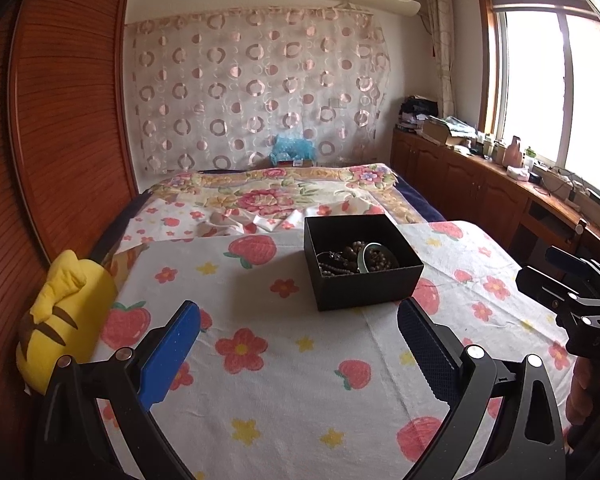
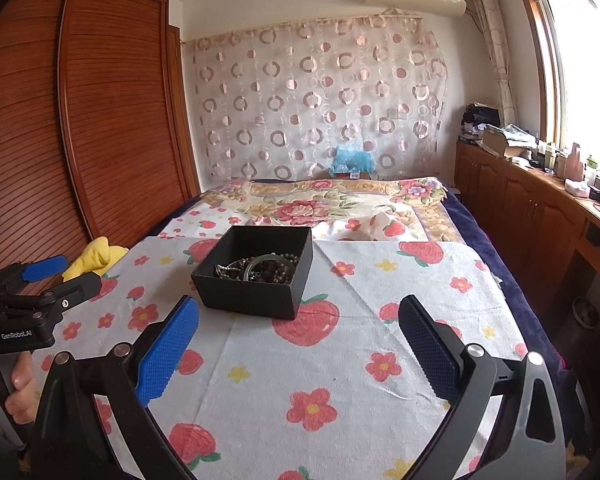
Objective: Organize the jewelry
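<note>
Box (image 1: 362, 260) of tangled beads (image 1: 374, 258) at 12 o'clock on flowered cloth (image 1: 300, 360). Left gripper (image 1: 298, 354) and right gripper (image 2: 298, 350) hover short of it, jaws wide open, empty.

Matt black card box (image 1: 362, 276); printed woven cloth (image 1: 284, 380); ribbed varnished wood wardrobe (image 1: 60, 120); textured blue rubbery gripper pads (image 2: 166, 354).

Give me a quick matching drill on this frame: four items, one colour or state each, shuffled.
1. box
2. jade bangle
3. plush toy
4. left gripper

a. yellow
b. open, holding nothing
c. black, lidless
d. pale green, lying among beads

Pairs: 1-c, 2-d, 3-a, 4-b
</note>
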The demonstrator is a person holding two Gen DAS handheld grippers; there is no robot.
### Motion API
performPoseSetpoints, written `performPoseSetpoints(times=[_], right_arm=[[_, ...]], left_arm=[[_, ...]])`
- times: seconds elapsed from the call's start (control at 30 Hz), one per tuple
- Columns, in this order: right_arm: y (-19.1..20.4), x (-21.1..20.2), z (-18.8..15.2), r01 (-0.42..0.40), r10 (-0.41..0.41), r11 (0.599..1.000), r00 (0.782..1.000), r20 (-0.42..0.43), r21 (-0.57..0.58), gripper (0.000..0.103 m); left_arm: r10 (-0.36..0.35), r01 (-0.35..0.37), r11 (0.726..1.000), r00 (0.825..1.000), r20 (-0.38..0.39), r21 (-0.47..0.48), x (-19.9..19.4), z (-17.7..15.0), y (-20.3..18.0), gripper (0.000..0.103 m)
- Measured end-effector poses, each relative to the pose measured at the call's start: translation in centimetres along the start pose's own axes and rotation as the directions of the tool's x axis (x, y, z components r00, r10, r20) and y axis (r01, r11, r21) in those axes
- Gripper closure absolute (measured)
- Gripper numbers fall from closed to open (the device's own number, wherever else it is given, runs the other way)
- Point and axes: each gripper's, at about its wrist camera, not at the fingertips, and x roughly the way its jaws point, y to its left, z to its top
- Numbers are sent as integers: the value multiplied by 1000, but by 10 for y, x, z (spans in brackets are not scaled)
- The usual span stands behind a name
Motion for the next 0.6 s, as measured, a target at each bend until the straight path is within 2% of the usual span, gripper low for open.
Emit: performPoseSetpoints(times=[0.6], right_arm=[[0,0,0,1,-1,1000,1000,1,1,3]], left_arm=[[-2,2,1000,1000,9,-2,-3,2,-2,8]])
